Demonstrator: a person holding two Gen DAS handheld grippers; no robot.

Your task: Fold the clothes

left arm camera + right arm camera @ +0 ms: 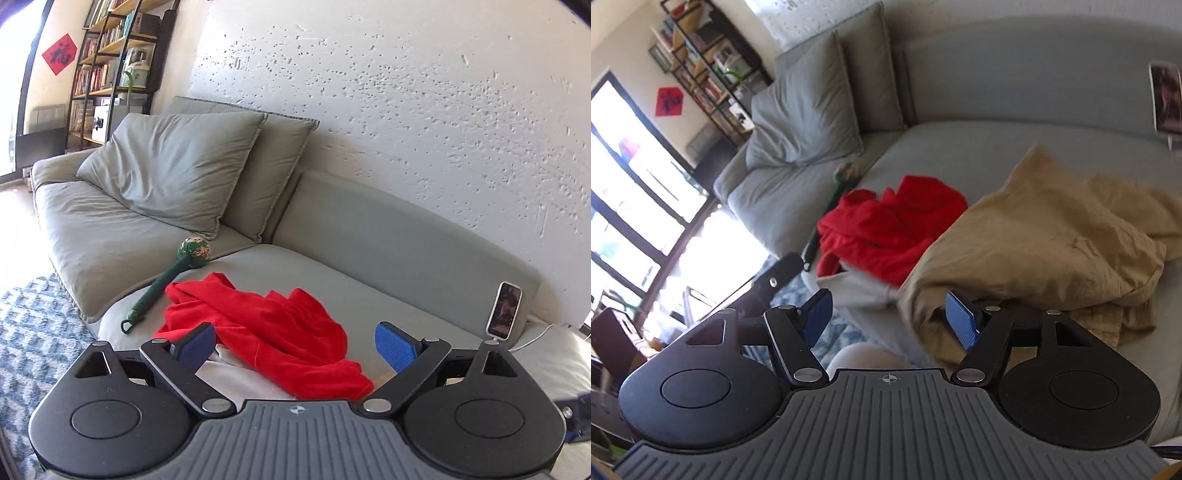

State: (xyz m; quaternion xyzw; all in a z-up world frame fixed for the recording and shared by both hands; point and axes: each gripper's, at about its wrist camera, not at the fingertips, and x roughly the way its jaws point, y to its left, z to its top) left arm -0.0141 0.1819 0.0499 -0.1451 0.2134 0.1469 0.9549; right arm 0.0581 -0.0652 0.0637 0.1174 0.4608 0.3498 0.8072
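A crumpled red garment (266, 332) lies on the grey sofa seat (369, 295), partly over a white garment (240, 380). My left gripper (295, 343) hovers just in front of and above the red cloth, open, with nothing between its blue pads. In the right wrist view the red garment (890, 232) lies beside a rumpled tan garment (1045, 236), with the white garment (857, 288) at the seat's edge. My right gripper (890, 317) is open above the tan cloth's near edge; its right pad (962, 321) is close to the fabric and grips nothing.
A green padded mallet (166, 284) lies left of the red garment. A phone (504, 310) on a white cable leans against the sofa back. Grey cushions (173, 166) stand at the sofa's far end. A blue patterned rug (33, 332) covers the floor; a bookshelf (114, 62) stands behind.
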